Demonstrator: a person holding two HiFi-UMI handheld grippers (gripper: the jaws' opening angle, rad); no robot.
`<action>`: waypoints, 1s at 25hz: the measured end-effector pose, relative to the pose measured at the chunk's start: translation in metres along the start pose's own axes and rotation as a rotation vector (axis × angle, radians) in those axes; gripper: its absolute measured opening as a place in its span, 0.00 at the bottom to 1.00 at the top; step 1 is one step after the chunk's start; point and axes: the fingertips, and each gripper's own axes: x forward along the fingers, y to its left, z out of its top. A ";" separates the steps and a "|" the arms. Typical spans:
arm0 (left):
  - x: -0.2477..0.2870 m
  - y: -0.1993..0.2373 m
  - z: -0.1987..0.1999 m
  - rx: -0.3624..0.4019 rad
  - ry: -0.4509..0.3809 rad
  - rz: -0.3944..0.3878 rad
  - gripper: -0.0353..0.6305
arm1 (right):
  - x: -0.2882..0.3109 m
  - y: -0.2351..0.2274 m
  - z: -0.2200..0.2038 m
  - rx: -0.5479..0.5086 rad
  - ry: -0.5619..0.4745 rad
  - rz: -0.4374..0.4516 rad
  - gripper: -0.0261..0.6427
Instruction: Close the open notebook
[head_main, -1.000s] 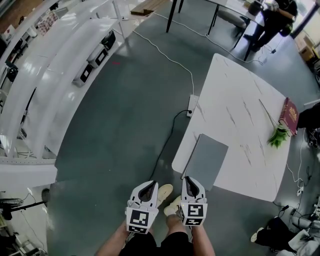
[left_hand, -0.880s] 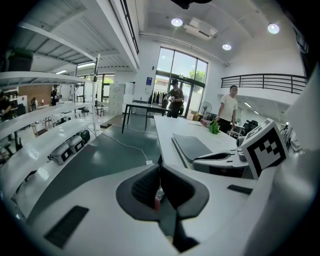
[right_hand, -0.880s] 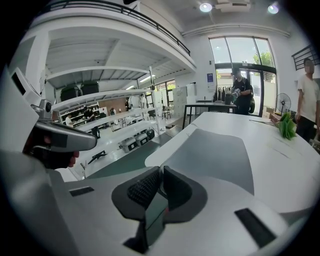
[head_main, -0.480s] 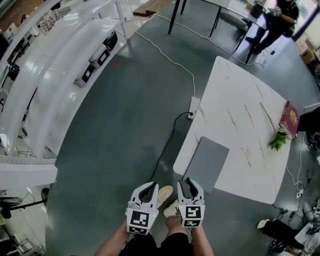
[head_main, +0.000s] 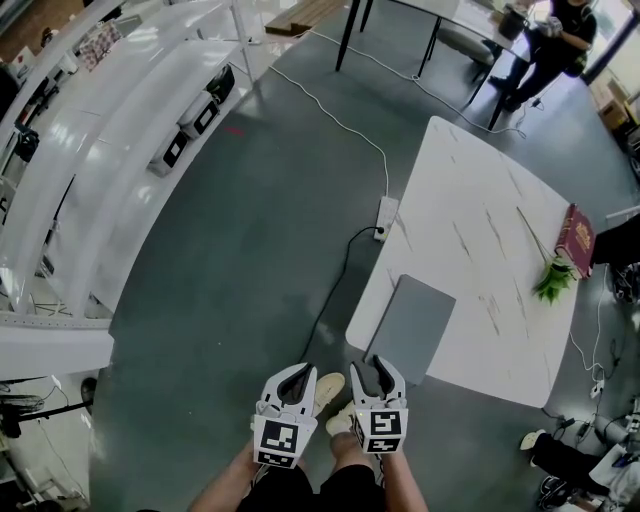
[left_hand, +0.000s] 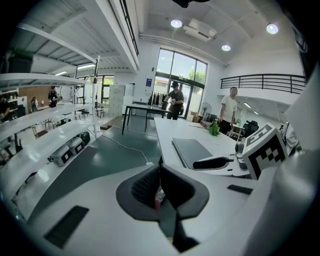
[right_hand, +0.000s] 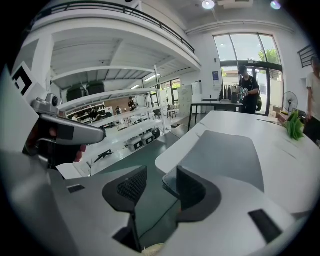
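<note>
The grey notebook (head_main: 412, 326) lies closed and flat at the near corner of the white table (head_main: 480, 200). My right gripper (head_main: 377, 366) hovers just short of its near edge; its jaws have just been opening and now stand open with only floor showing between them. In the right gripper view (right_hand: 159, 184) the notebook (right_hand: 225, 157) stretches away past the right jaw. My left gripper (head_main: 296, 373) hangs over the floor to the left of the table, shut and empty (left_hand: 160, 169). From the left gripper view the notebook (left_hand: 192, 151) shows at the right.
A red book (head_main: 578, 235) and a green plant sprig (head_main: 553, 280) lie at the table's far right. A power strip (head_main: 385, 213) with its cable crosses the grey floor. White shelving (head_main: 100, 150) curves along the left. A person (head_main: 550, 40) stands by another table far off.
The right gripper's jaws have gone from shut to open and have drawn back slightly from the notebook's edge. The left gripper and the notebook have not moved.
</note>
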 end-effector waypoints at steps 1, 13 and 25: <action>-0.002 0.000 0.003 0.004 -0.004 0.000 0.09 | -0.002 0.000 0.004 0.003 -0.006 0.000 0.34; -0.032 -0.026 0.089 0.083 -0.114 -0.031 0.09 | -0.063 -0.017 0.083 0.024 -0.137 -0.070 0.32; -0.079 -0.097 0.190 0.213 -0.279 -0.141 0.09 | -0.185 -0.059 0.166 0.020 -0.336 -0.262 0.28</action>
